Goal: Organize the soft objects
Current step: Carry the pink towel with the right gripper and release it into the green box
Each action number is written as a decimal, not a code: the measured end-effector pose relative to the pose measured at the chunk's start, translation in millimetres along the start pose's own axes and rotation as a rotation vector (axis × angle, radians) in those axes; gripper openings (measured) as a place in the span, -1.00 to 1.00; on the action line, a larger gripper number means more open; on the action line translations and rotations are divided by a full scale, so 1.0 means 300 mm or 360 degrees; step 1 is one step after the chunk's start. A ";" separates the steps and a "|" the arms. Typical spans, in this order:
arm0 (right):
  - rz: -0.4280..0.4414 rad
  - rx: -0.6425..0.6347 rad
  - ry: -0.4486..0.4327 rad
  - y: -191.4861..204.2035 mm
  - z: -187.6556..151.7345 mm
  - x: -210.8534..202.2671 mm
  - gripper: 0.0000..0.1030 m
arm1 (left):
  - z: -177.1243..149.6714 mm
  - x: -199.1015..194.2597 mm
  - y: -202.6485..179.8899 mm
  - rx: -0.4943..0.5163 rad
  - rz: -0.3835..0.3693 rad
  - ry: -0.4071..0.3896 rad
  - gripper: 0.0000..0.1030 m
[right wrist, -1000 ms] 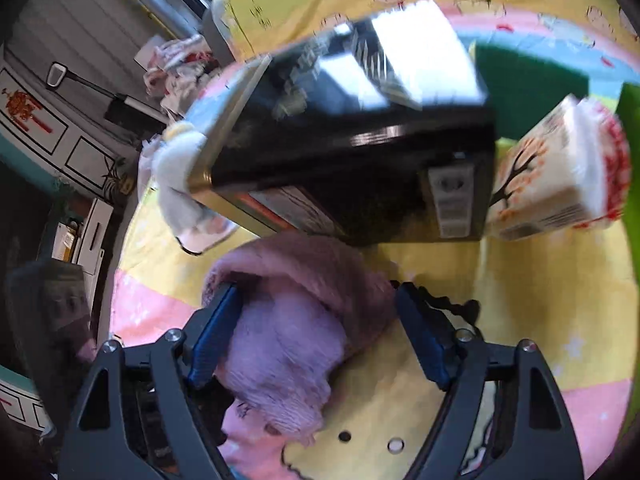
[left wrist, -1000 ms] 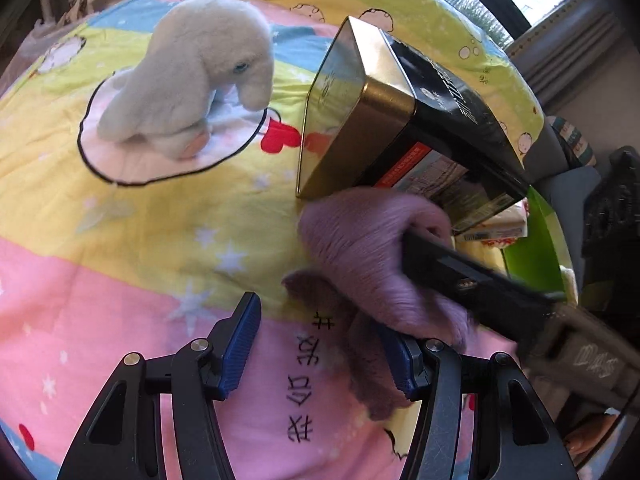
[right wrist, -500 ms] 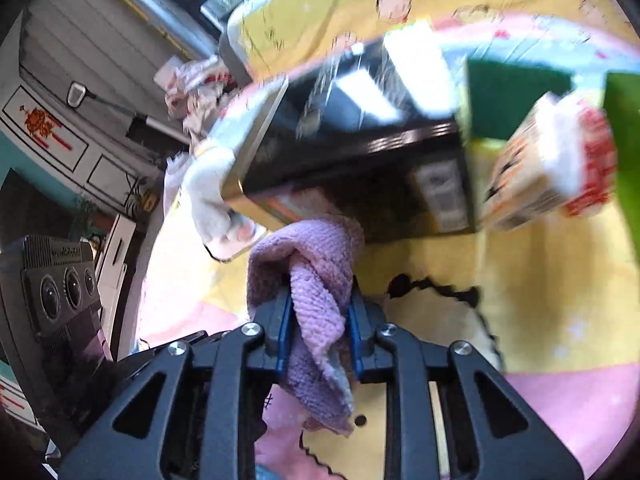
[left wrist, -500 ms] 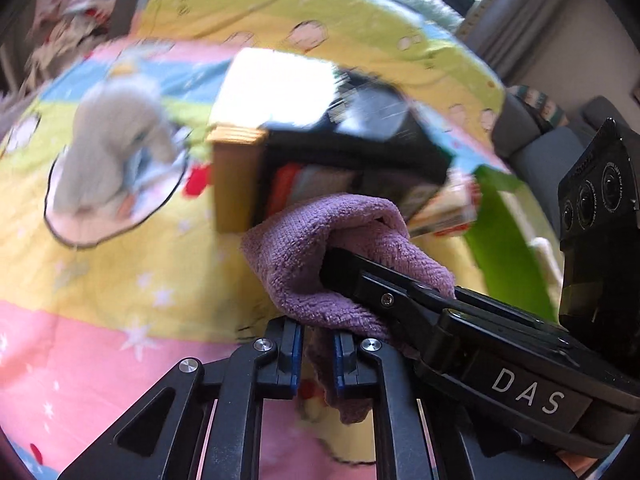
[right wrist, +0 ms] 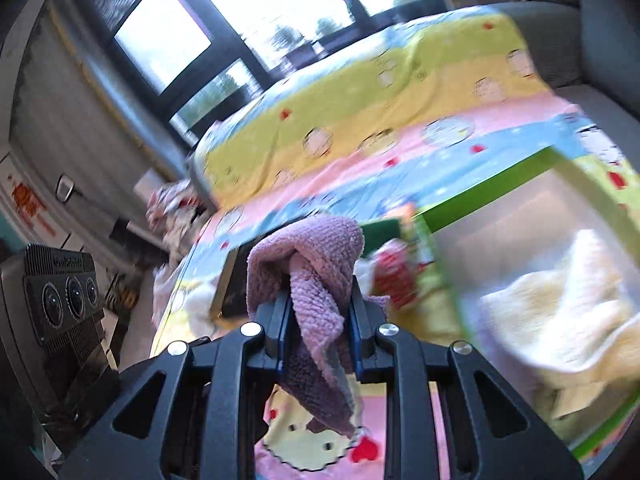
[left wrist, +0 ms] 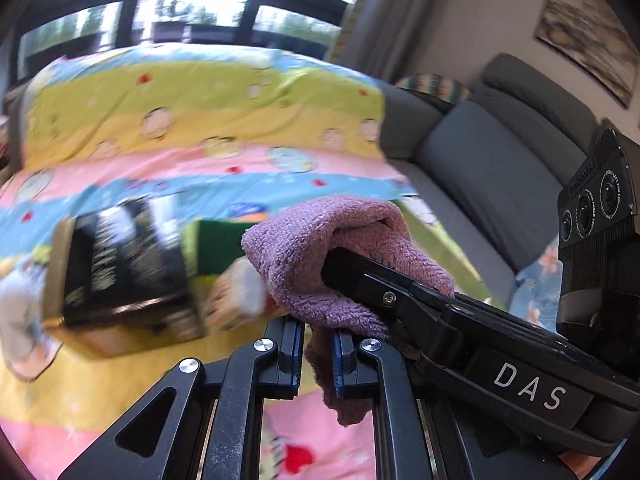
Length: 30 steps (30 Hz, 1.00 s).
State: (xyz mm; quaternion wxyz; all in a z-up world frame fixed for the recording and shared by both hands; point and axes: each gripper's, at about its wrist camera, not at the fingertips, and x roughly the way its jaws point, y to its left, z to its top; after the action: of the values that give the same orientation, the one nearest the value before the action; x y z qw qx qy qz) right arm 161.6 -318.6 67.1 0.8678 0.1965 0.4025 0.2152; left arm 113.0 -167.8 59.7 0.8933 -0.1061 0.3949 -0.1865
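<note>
- Gripping one purple cloth (left wrist: 344,240) between them: left gripper (left wrist: 316,354) clamped on its lower fold, right gripper (right wrist: 318,330) pinching another part.
- Cloth held clear above the bedspread (left wrist: 200,120).
- Green-rimmed bin (right wrist: 500,184) near bedspread's right edge; black box (left wrist: 120,264) blurred, left.
</note>
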 end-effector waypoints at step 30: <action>-0.0533 0.0560 0.0032 -0.520 0.020 -0.021 -0.39 | 0.000 0.532 -0.350 0.0183 -0.0231 0.0536 -0.79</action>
State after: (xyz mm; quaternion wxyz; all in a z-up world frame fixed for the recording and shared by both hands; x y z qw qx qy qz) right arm 196.2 -452.4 -5.6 0.8398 0.2730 0.4692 -0.0030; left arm 185.7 -329.8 -11.3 0.8034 -0.0504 0.5188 -0.2879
